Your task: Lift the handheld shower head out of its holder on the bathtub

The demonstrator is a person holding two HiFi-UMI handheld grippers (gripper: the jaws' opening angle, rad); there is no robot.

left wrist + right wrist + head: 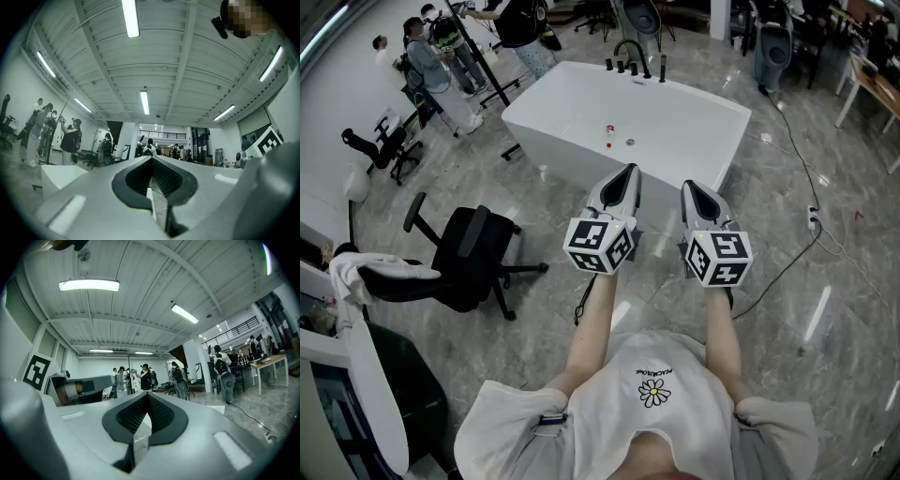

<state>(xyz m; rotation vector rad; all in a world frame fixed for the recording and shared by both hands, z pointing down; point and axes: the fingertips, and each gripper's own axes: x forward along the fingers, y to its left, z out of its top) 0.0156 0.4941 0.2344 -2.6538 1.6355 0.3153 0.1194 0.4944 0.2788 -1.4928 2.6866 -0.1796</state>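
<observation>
A white freestanding bathtub (pixel 581 112) stands on the grey floor ahead of me. Black tap fittings (pixel 625 58) line its far rim, and a slim black upright piece (pixel 663 68) at their right end may be the handheld shower head; it is too small to be sure. My left gripper (pixel 628 170) and right gripper (pixel 688 186) are held side by side in the air, short of the tub's near wall and pointing toward it. Both are shut with nothing in them, as the left gripper (pixel 152 161) and right gripper (pixel 147 397) show in their own views.
A black office chair (pixel 473 255) stands to my left with a white cloth (pixel 366 272) beside it. A black cable (pixel 797 150) runs over the floor at right to a power strip (pixel 813 218). Several people (pixel 455 47) stand beyond the tub's left end.
</observation>
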